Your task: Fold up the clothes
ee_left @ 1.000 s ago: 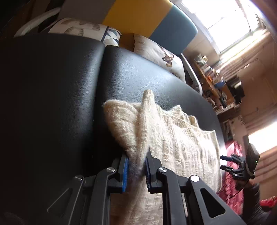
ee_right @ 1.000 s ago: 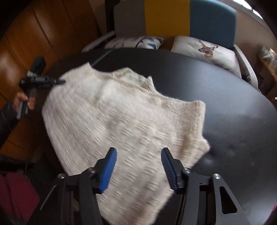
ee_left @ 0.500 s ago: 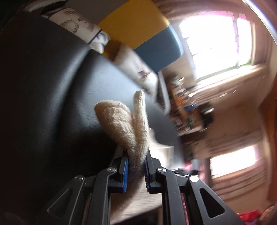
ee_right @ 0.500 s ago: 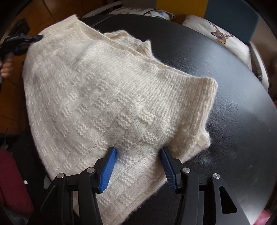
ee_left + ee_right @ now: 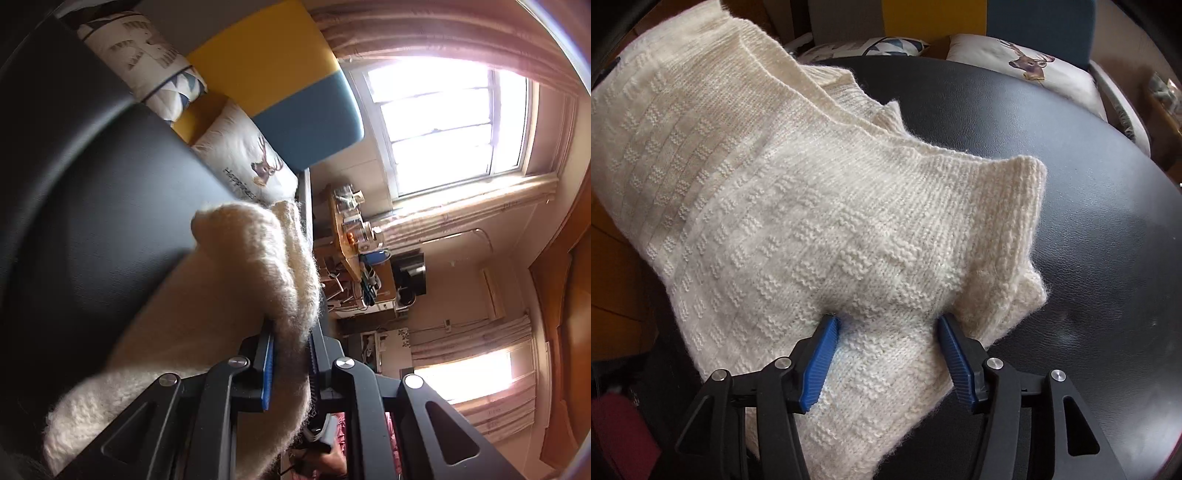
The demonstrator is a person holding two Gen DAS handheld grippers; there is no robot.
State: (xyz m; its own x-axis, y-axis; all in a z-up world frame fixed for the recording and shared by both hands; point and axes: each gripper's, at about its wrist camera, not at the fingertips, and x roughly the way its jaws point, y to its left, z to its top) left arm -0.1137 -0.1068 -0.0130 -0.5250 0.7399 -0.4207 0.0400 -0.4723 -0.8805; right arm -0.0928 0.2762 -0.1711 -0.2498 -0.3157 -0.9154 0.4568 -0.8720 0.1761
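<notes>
Left tool (image 5: 290, 363) has hauled its pinched edge of the cream knitted wool sweater (image 5: 820, 206) up off the round black leather counter (image 5: 1089, 229) within the last second. Right tool (image 5: 886, 362) has pushed in, jaws wide around a bunched ridge. Looks mid-fold.

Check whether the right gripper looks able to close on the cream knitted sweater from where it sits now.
Probably yes. The right gripper is open with the cream knitted sweater bunched directly between its blue pads, nothing else between them. The left gripper already pinches another edge.
</notes>
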